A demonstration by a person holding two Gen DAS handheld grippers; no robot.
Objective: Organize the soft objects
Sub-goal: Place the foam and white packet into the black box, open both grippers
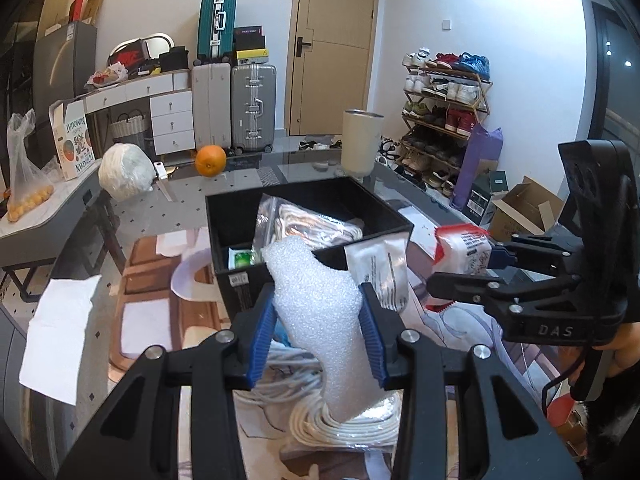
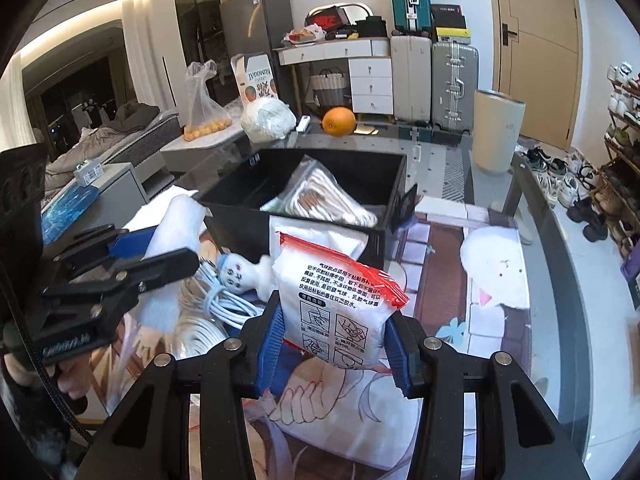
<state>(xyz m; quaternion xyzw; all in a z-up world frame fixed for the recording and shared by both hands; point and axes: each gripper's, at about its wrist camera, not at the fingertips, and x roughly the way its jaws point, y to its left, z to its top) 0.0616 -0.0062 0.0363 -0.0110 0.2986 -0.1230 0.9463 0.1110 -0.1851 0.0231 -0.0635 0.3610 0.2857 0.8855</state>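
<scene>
A cluttered entry room: stacked suitcases, a shoe rack and a tan door sit behind a glass table covered with a printed cartoon mat. On the mat stands an open black storage box, already holding a clear bag of coiled cord. An orange and a cream tumbler stand on the table beyond the box.

I hold tongs in each hand. My left gripper pinches a white foam sleeve between its blue pads, lifted clear of the loose white cables lying below it on the mat. My right gripper pinches a white packet with a red top edge and printed instructions, held upright in the air just in front of the box's near wall. Both items hang short of the box, not yet over its opening.

As I judge it, the step in hand is carrying both soft things into the box. To do it well, I should raise each one above the rim before moving forward, since the near wall stands in the way. The foam is springy and the packet squashy, so I should keep the squeeze steady and gentle. I would lower each into the free space beside the cord bag, one hand at a time so the tongs do not collide, and let go only once the item rests inside.
</scene>
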